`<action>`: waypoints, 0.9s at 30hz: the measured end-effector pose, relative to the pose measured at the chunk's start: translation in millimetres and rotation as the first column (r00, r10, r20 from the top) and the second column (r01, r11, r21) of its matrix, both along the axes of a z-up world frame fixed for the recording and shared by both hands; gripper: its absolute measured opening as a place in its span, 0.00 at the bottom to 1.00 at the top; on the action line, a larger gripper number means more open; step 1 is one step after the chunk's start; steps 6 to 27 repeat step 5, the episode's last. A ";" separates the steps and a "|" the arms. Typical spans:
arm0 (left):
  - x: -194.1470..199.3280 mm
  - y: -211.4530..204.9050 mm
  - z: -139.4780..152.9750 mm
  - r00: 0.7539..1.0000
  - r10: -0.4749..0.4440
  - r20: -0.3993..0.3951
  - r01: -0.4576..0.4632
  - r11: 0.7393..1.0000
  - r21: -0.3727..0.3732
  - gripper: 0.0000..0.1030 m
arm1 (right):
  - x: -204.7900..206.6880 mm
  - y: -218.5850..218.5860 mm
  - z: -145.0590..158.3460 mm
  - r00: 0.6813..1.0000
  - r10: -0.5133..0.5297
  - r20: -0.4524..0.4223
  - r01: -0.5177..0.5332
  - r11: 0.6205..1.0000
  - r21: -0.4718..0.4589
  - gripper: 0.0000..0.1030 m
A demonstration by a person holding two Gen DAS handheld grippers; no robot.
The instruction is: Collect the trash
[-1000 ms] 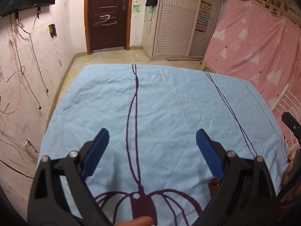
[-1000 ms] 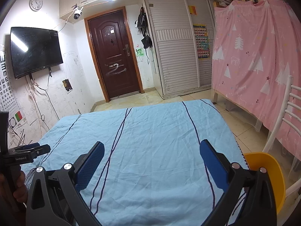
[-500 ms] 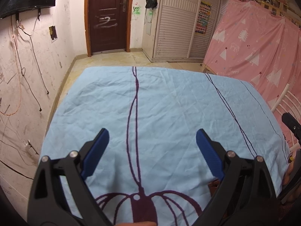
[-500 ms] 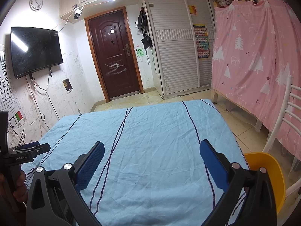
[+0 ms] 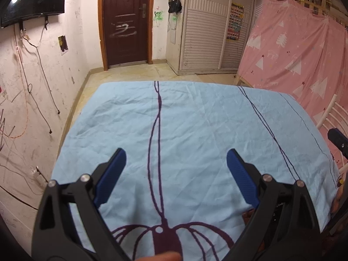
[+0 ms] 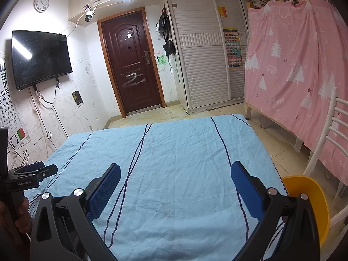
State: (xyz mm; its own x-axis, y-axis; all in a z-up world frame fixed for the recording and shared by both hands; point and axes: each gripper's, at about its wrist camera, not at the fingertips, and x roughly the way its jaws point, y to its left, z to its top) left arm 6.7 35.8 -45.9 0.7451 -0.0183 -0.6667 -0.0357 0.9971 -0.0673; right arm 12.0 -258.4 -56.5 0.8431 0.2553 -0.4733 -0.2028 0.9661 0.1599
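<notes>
My left gripper [image 5: 176,163] hovers open over a light blue cloth [image 5: 195,130] with dark purple lines, nothing between its blue pads. My right gripper [image 6: 176,178] is open too, above the same cloth [image 6: 174,152], and empty. In the right wrist view the left gripper [image 6: 41,169] shows at the far left, held by a hand [image 6: 19,208]. A yellow tub [image 6: 313,198] sits at the cloth's right edge. I see no trash on the cloth in either view.
A white chair [image 6: 332,134] stands right of the yellow tub. A pink sheet [image 6: 293,65] hangs over a wooden frame at the right. Far ahead are a dark door [image 6: 132,65] and white slatted cupboards [image 6: 204,54]. A TV [image 6: 39,56] hangs on the left wall.
The left wrist view has tilted up slightly, so the cloth sits lower in frame. The right gripper has not moved. Both stay open.
</notes>
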 end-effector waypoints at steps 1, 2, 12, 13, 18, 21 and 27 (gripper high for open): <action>0.2 0.2 0.0 1.000 0.004 -0.001 -0.004 1.000 0.001 0.87 | 0.1 0.1 -0.1 1.000 0.000 -0.001 0.000 1.000 0.000 0.92; 0.6 0.8 -0.3 1.000 0.005 -0.005 -0.005 1.000 -0.001 0.87 | 0.3 -0.2 -0.1 1.000 0.001 -0.003 -0.001 1.000 0.000 0.92; 1.0 1.8 -0.2 1.000 0.007 -0.010 -0.008 1.000 -0.001 0.87 | -0.2 -0.4 -0.3 1.000 -0.001 -0.004 0.001 1.000 0.000 0.92; 1.0 1.8 -0.2 1.000 0.007 -0.010 -0.008 1.000 -0.001 0.87 | -0.2 -0.4 -0.3 1.000 -0.001 -0.004 0.001 1.000 0.000 0.92; 1.0 1.8 -0.2 1.000 0.007 -0.010 -0.008 1.000 -0.001 0.87 | -0.2 -0.4 -0.3 1.000 -0.001 -0.004 0.001 1.000 0.000 0.92; 1.0 1.8 -0.2 1.000 0.007 -0.010 -0.008 1.000 -0.001 0.87 | -0.2 -0.4 -0.3 1.000 -0.001 -0.004 0.001 1.000 0.000 0.92; 1.0 1.8 -0.2 1.000 0.007 -0.010 -0.008 1.000 -0.001 0.87 | -0.2 -0.4 -0.3 1.000 -0.001 -0.004 0.001 1.000 0.000 0.92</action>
